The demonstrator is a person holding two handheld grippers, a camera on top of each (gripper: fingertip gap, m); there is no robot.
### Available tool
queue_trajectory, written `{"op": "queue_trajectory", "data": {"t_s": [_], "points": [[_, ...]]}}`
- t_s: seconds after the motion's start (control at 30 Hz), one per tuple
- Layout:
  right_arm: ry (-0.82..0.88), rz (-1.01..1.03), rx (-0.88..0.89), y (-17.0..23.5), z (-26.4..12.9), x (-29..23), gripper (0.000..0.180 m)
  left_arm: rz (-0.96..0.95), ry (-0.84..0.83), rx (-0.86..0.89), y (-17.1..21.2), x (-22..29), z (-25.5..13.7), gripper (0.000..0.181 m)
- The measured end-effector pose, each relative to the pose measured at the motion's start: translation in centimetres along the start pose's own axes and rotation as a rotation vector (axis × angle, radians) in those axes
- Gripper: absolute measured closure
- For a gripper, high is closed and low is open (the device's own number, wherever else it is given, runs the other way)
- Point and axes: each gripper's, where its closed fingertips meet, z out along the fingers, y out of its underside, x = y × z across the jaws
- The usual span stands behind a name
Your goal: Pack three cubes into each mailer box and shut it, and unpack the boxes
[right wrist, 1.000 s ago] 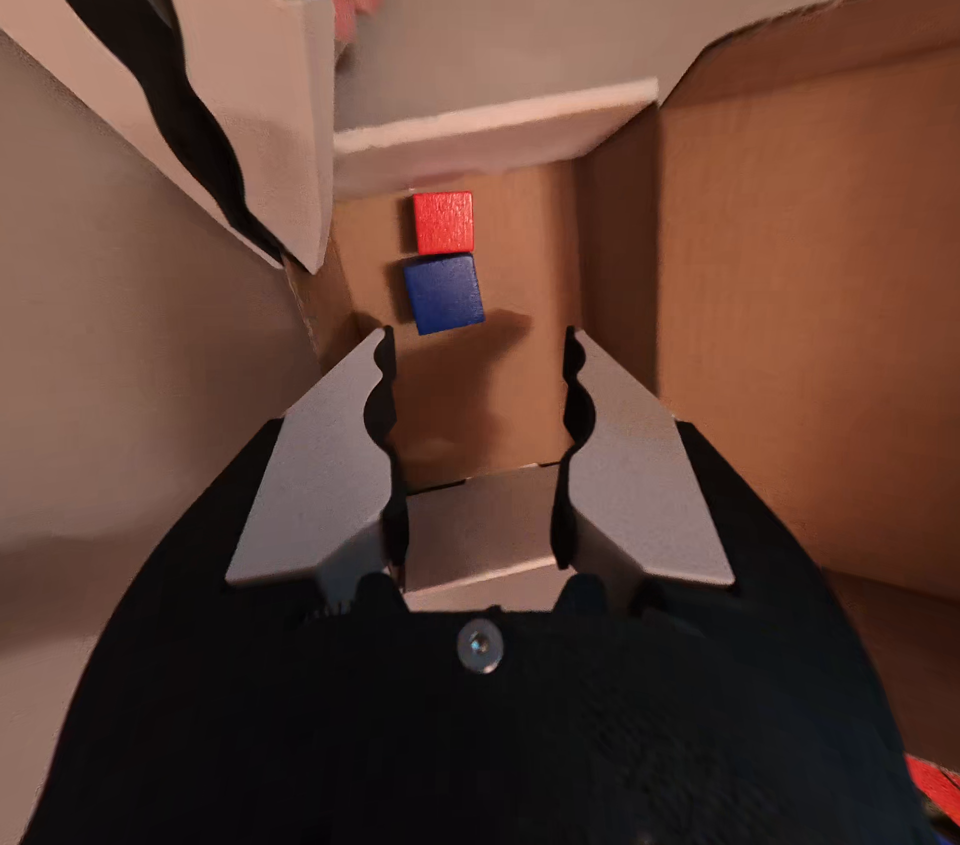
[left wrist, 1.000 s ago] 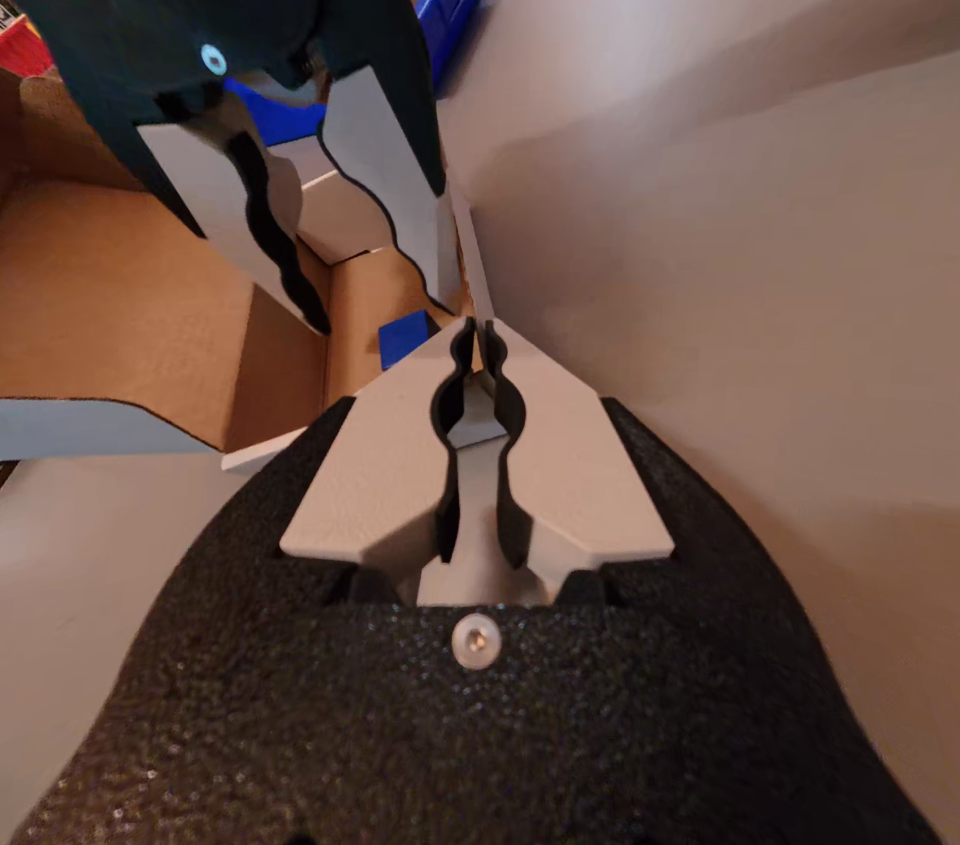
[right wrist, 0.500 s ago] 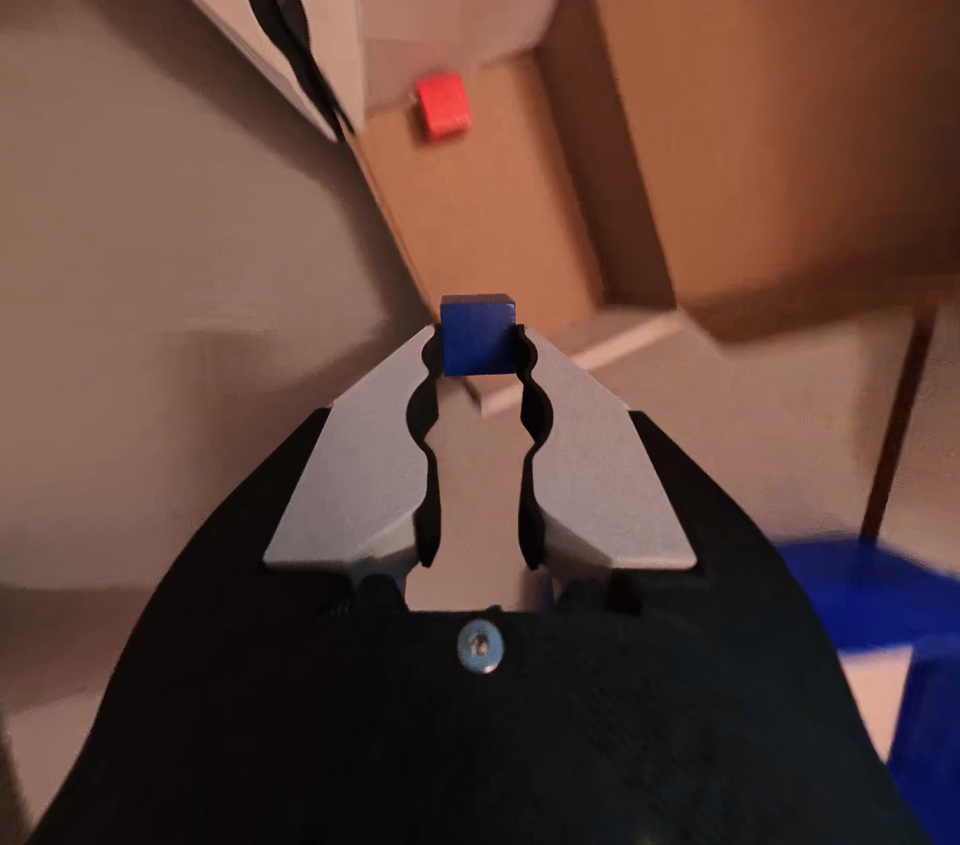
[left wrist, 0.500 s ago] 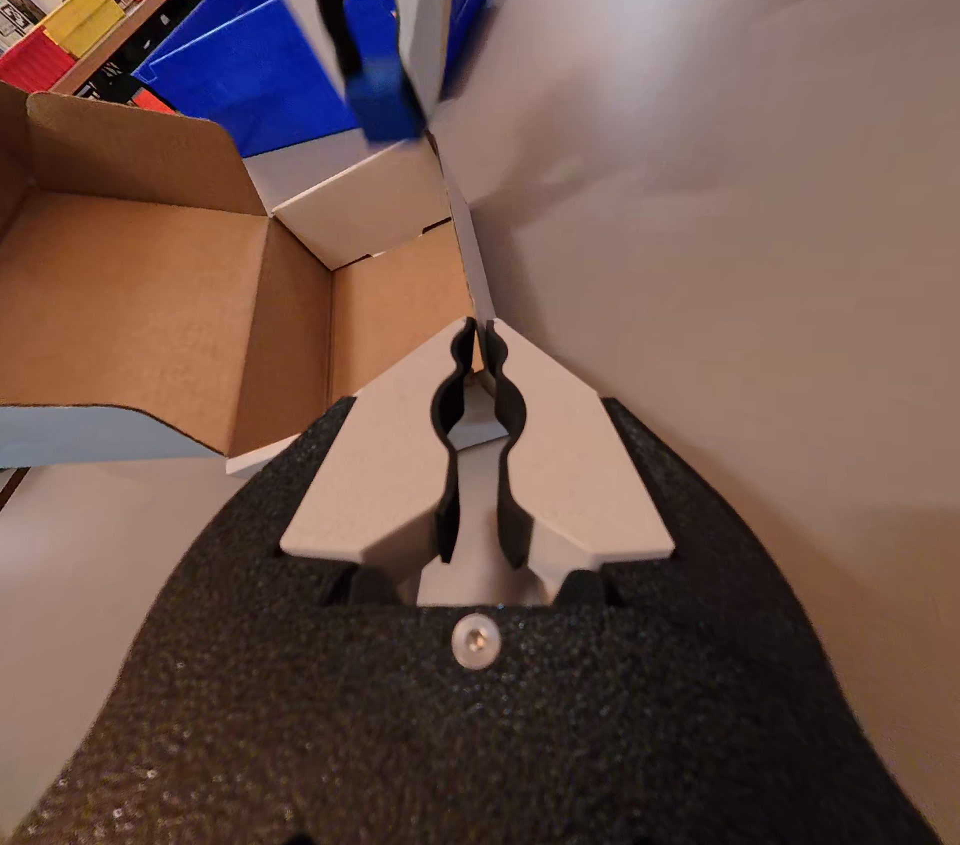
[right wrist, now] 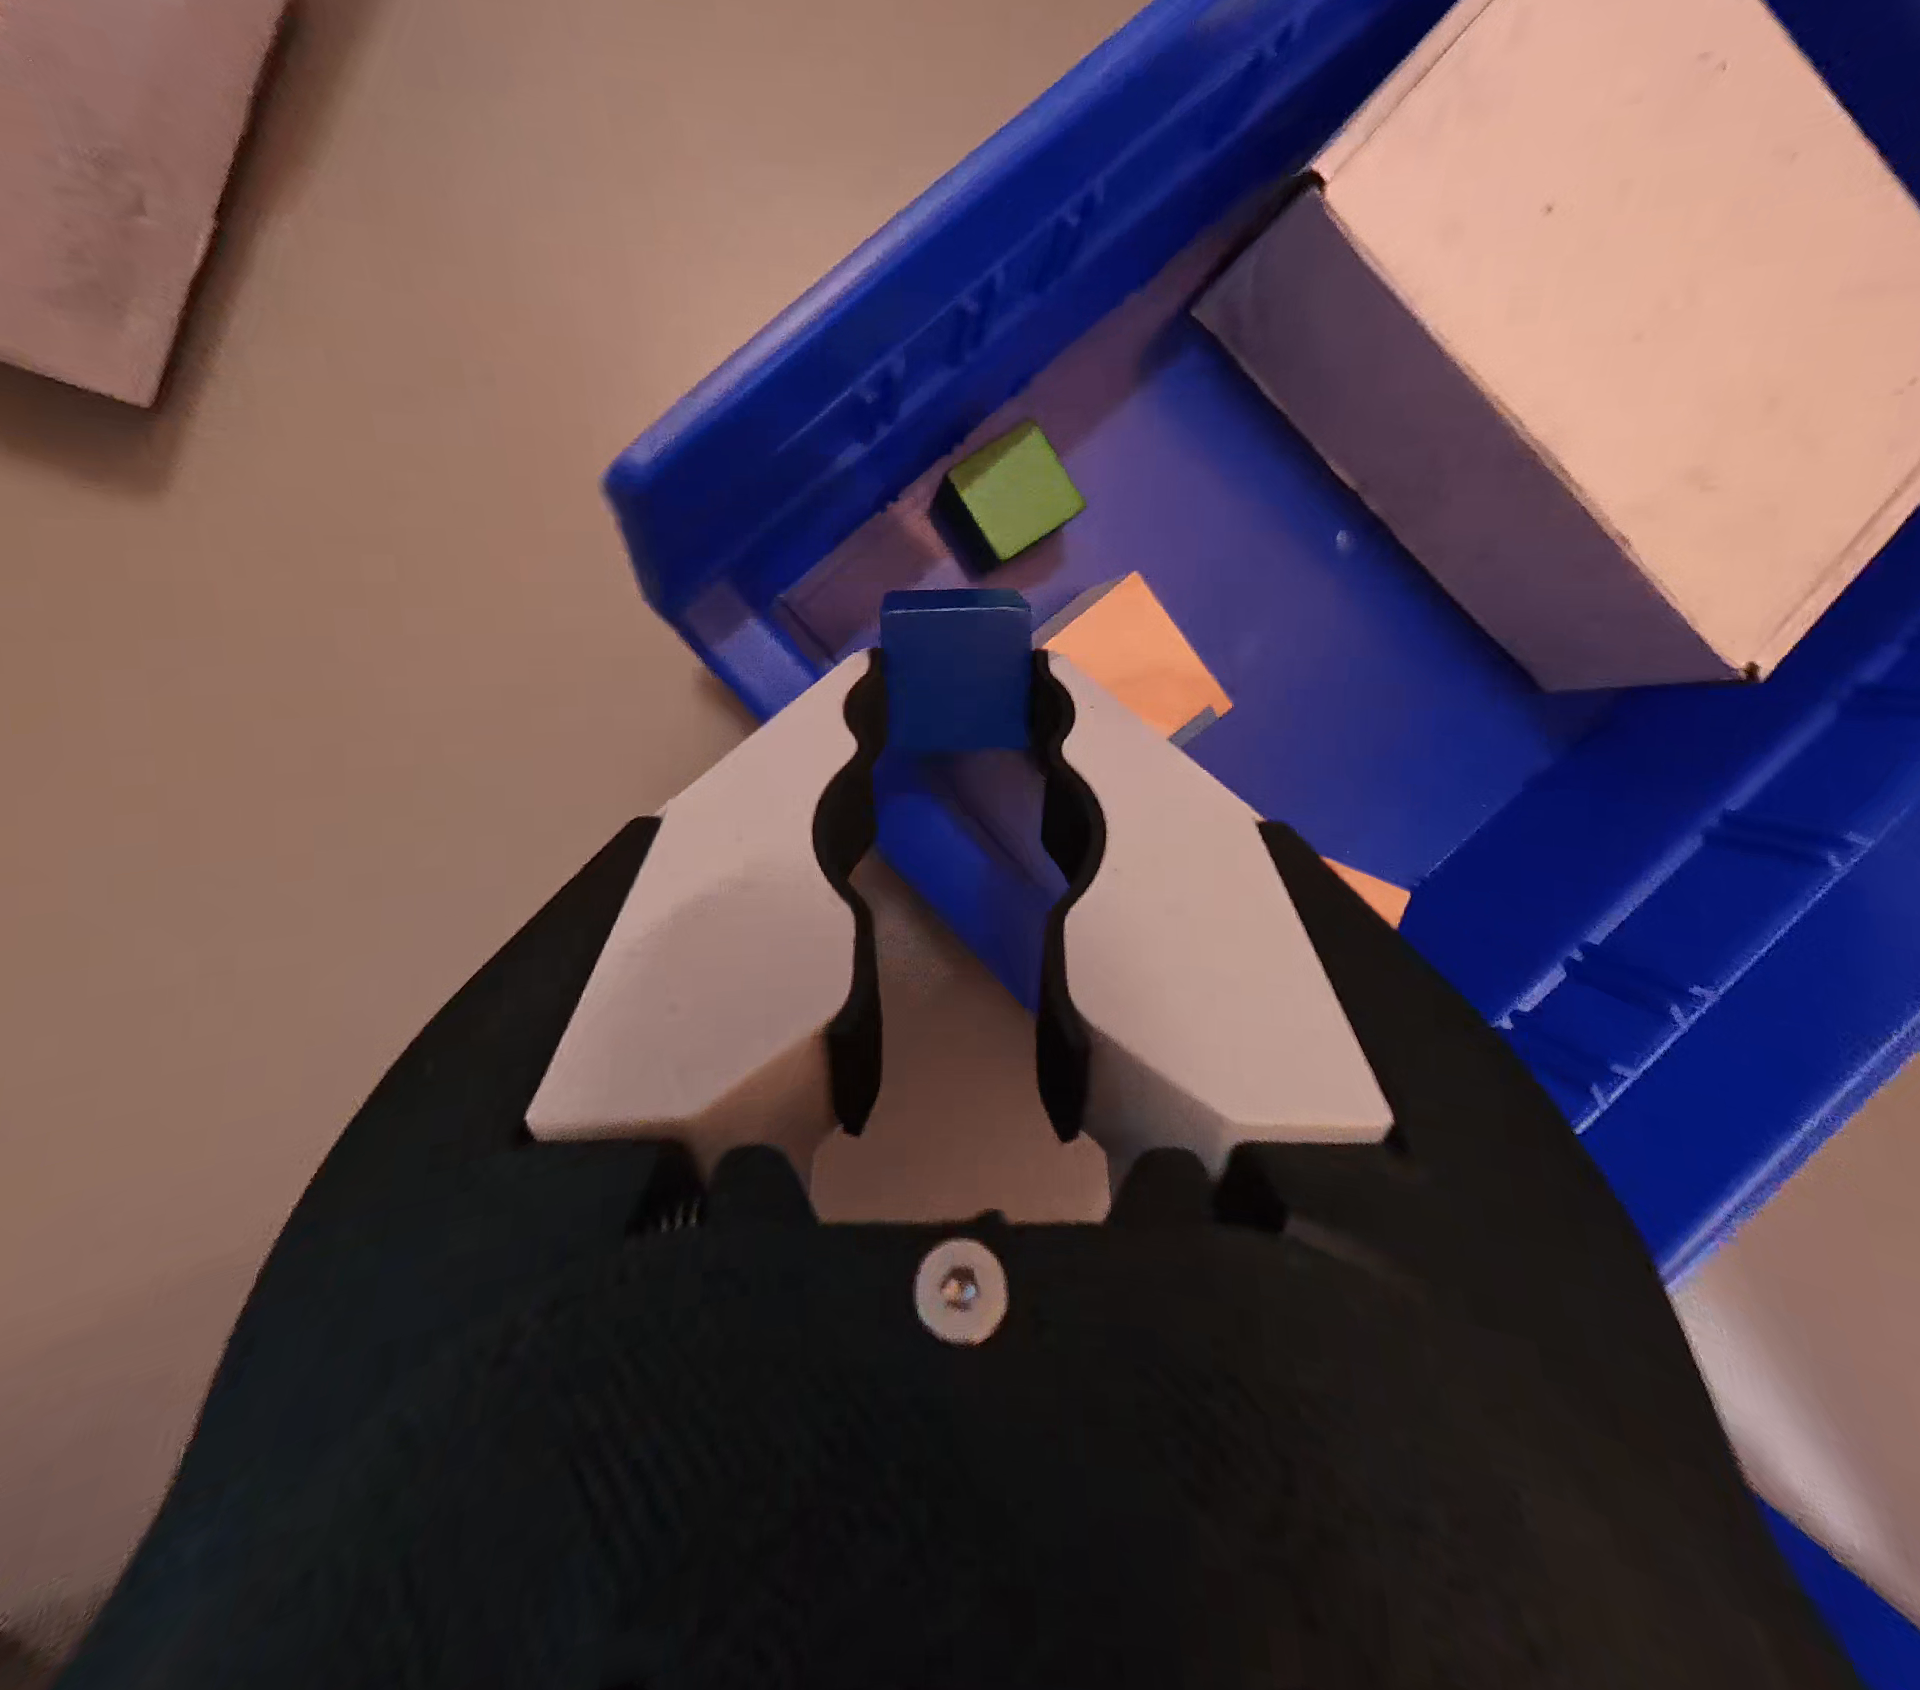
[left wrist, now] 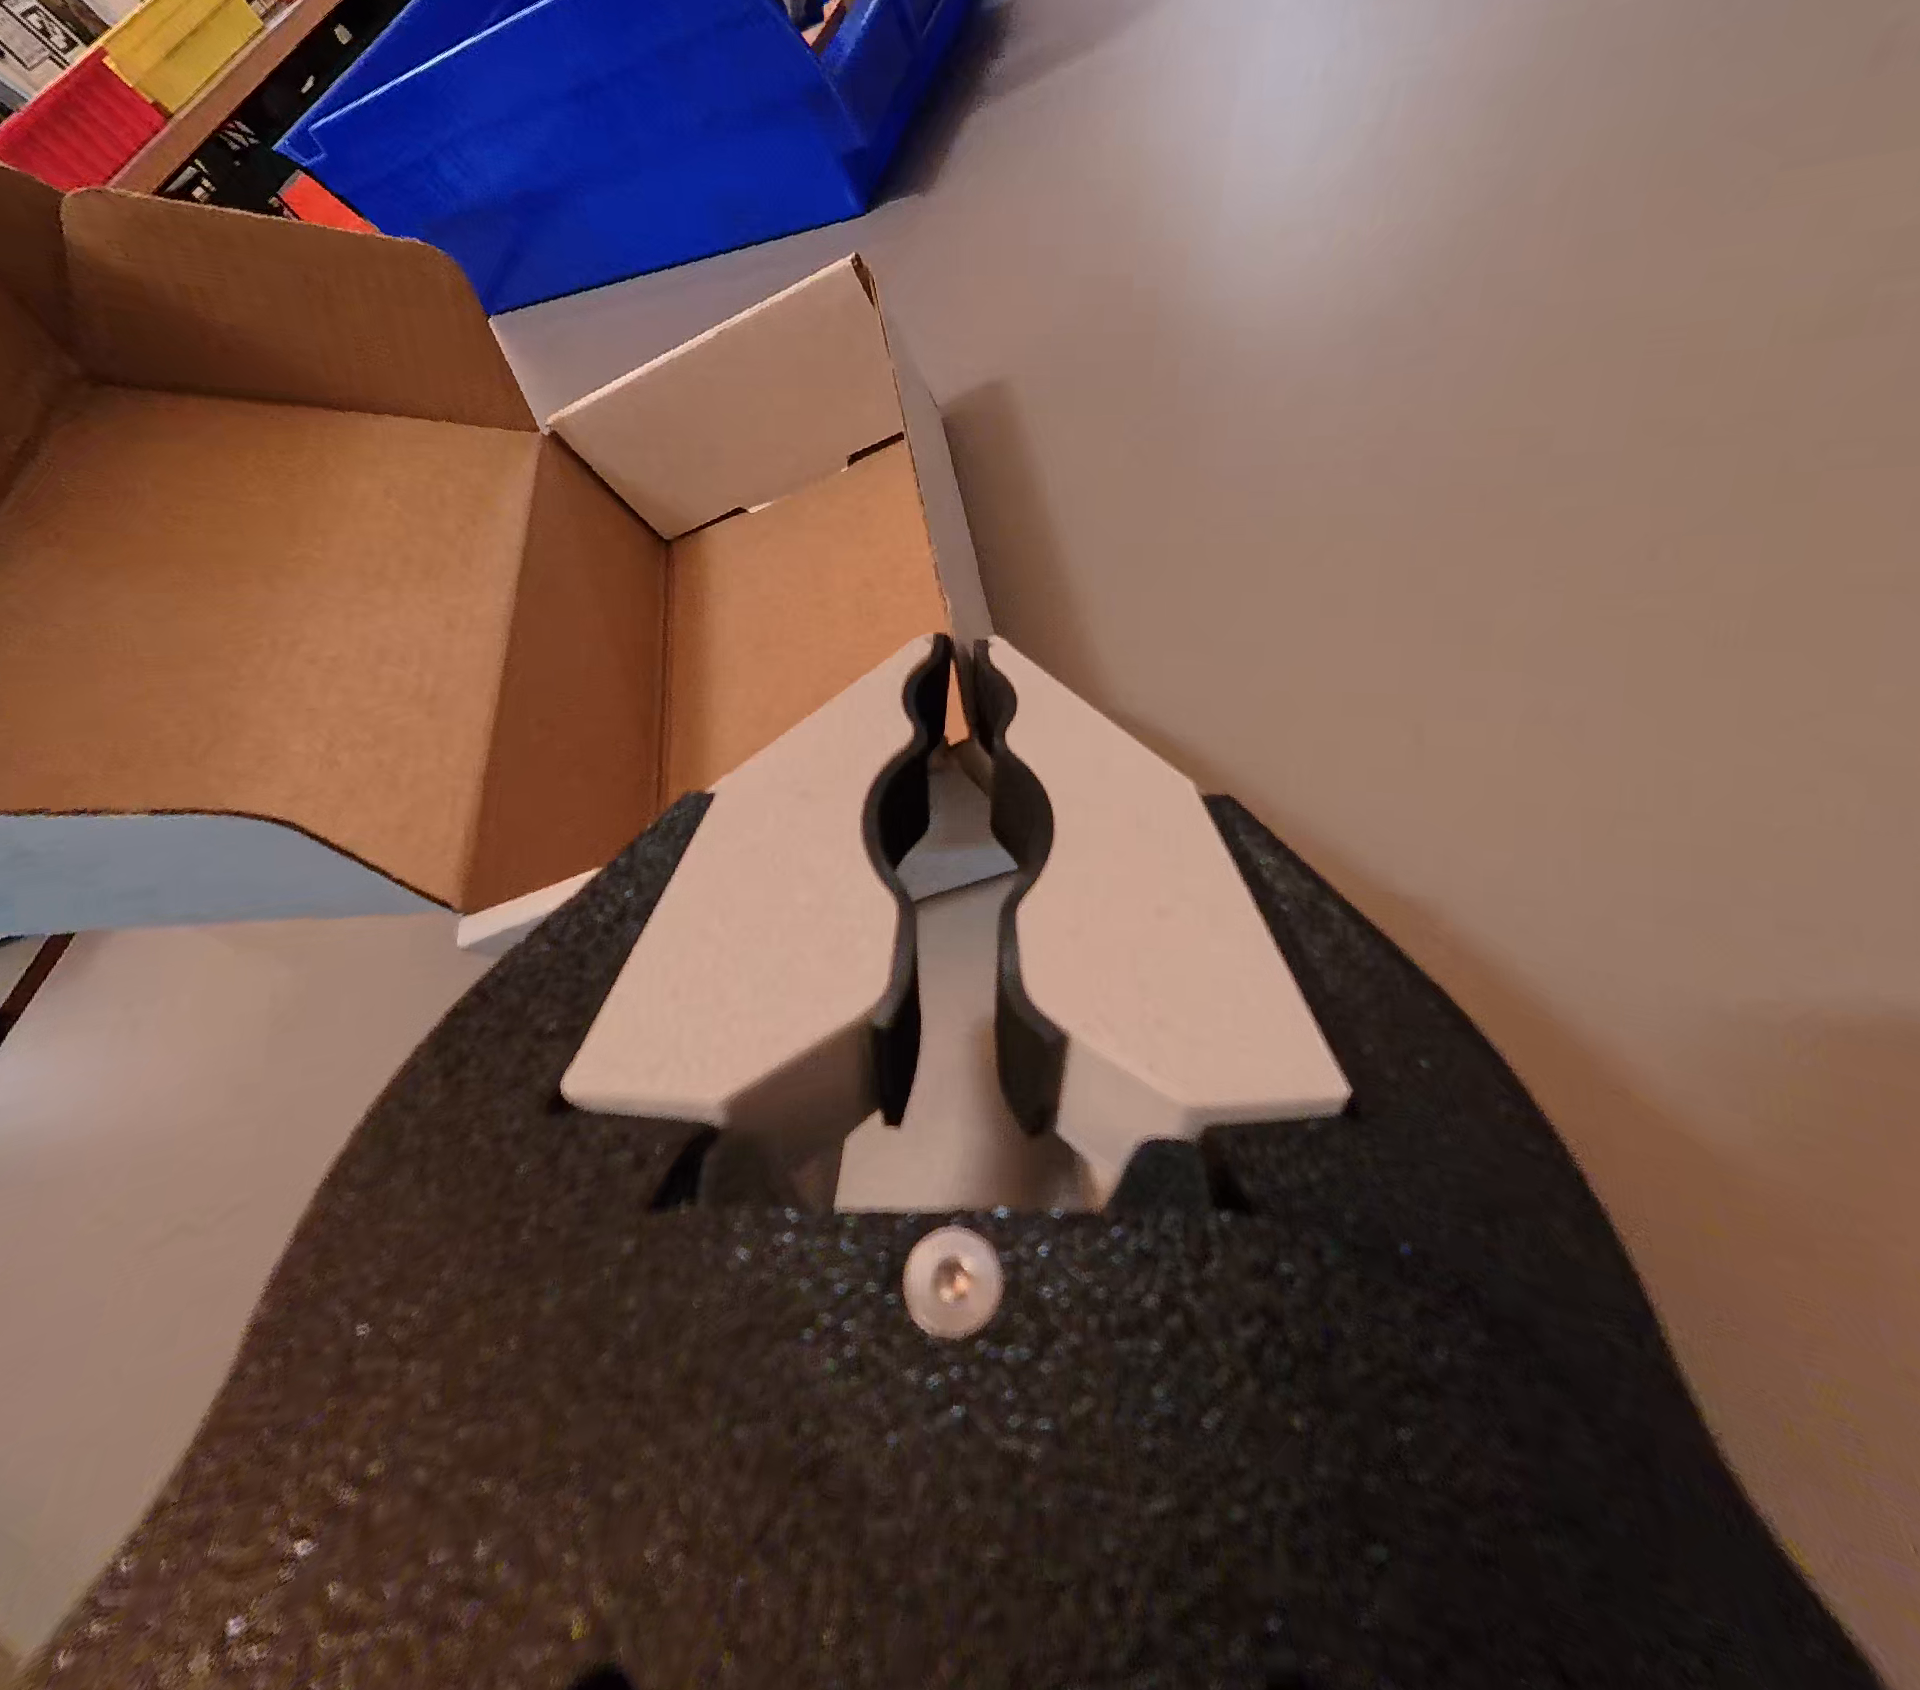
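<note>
Close in the left wrist view, the left gripper (left wrist: 961,653) has its jaws clamped on the open mailer box's (left wrist: 312,601) right wall; blue bins (left wrist: 623,113) stand beyond on the table (left wrist: 1455,393). Right wrist view: the right gripper (right wrist: 956,684) has its jaws clamped on a blue cube (right wrist: 954,669) above a bin holding a green cube (right wrist: 1016,492) and a closed white box (right wrist: 1579,269).

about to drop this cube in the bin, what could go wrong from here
1. The right claw grips the blue cube only at its tips, right over the blue bin's near corner; released here, it might clip the rim and bounce onto the table.
2. It could land on the green cube and roll.
3. The left claw pinches the mailer box wall; a tug could shift the box.
</note>
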Motion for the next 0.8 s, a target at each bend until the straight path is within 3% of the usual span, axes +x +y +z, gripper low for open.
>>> {"op": "queue_trajectory", "data": {"t_s": [0.07, 0.13, 0.27, 0.43, 0.53, 0.67, 0.8], "points": [[0.000, 0.009, -0.019, -0.1, 0.8, 0.1, 0.151, 0.003, 0.000, -0.002, 0.0, 0.0, 0.0, 0.179], [-0.016, 0.004, 0.013, -0.6, 0.6, -0.5, 0.130, 0.002, -0.002, -0.004, 0.0, -0.1, 0.1, 0.179], [0.061, 0.073, 0.105, -1.2, -3.6, -2.7, 0.133, -0.009, 0.003, -0.005, 0.0, -0.1, 0.1, 0.179], [-0.084, -0.121, 0.340, -5.2, -6.6, -15.9, 0.150, -0.018, 0.021, -0.003, -0.2, -0.2, 0.6, 0.180], [-0.196, -0.219, 0.364, -9.0, -4.5, -22.0, 0.145, -0.007, 0.020, -0.009, -0.3, -0.3, 0.9, 0.180], [-0.202, -0.682, 0.239, -11.5, 0.6, -24.8, 0.139, 0.086, -0.021, -0.020, -0.4, -0.2, 1.0, 0.179], [-0.395, -0.707, 0.145, -13.2, 4.2, -27.4, 0.127, 0.180, -0.052, -0.030, -0.4, 0.0, 1.0, 0.178]]}}
